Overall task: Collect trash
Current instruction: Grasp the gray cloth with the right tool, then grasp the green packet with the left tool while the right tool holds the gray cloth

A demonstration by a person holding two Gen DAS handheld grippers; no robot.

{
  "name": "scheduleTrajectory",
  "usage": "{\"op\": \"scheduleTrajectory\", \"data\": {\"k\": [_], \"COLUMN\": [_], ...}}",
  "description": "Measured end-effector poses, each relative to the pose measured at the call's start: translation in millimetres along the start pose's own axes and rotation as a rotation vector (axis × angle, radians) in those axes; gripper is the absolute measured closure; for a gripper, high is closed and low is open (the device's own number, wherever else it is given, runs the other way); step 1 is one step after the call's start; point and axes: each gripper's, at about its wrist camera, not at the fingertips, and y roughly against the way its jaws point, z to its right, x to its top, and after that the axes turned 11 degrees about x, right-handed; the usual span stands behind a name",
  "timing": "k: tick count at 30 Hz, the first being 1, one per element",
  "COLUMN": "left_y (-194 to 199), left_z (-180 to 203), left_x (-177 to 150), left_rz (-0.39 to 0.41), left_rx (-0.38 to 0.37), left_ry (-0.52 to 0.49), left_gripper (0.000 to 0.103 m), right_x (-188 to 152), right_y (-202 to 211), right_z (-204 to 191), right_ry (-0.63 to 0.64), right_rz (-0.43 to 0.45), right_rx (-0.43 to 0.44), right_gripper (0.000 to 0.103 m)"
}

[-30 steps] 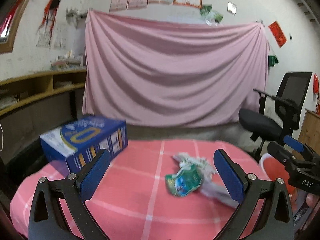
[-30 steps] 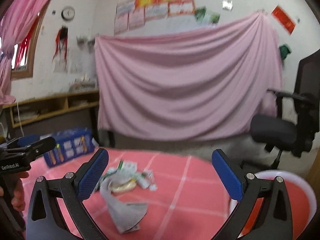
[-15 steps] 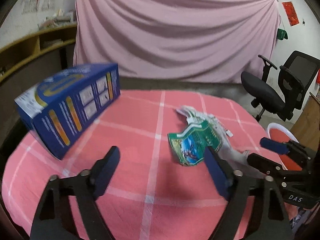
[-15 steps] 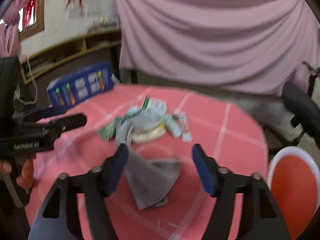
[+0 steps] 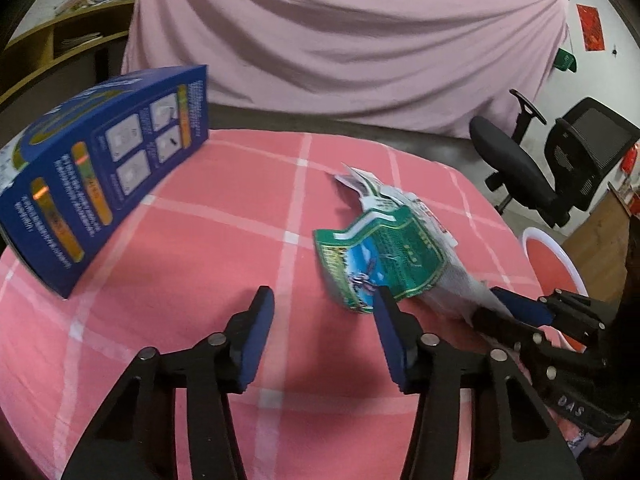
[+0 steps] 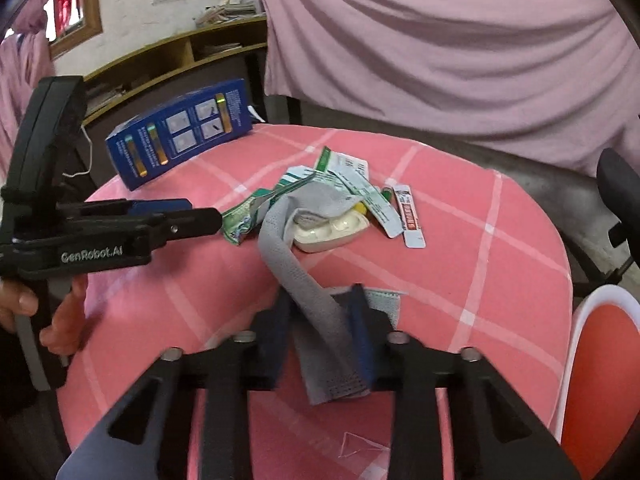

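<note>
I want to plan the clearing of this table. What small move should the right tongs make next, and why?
Probably finish closing, then lift a little. The right tongs are closing with the grey fabric strip between them, and its far end still lies over the white tray in the wrapper pile, so a slow lift should free it.

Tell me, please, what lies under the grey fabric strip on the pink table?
A cream plastic tray shows partly under the grey fabric strip, and green wrappers lie beneath its upper end. What else the strip covers there cannot be seen.
</note>
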Motion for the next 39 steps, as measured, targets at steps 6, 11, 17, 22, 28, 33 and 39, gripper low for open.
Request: {"op": "scheduleTrajectory", "data": {"k": [6,11,17,22,28,33,39], "left_y": [-6.8,-9.6,-13.4,-5.3,26.1,51.6,56.7], "left_z": [5.4,13.6,9.2,10.6,6.7,13.9,24.4], "left_x": [6.8,8.3,9.6,10.5,2.0,-12.9,-20.8], "left_rz": [-0.030,-0.044,-0.055,-0.016,0.149,0.303,0.341], "left_rx": [-0.005,0.005,-0.034,-0.021,0.025,0.075,0.105], "left_ry": [-0.007,-0.034,-0.001,0.011,0.042,0.026,0.005], "left_gripper": [0.062,0.082,0.101,0.103,0.103,0.103,0.103], "right_x": [-0.5,-1.2,0.8,0.3,-1.1,-3.3,-4.0], "right_y": [15.7,28.6,27.7,31.9,43.4,52.5,56.0], "right_z": [17.4,29.6,35.3,29.2,12.4,1.2,4.9], "right_ry": [-0.082,-0.132,-0.157,-0.133,-0.053,0.004,-0.008], "right_rz": [0.080,0.141,0.150,0.180,0.263,0.330,0.348], "right_rx": [-0.042,-0.092,-0.096,-0.114,-0.162,-0.188,-0.179], "right_gripper": [0.096,0.097,0.097,0.097,0.097,0.098,0.098]}}
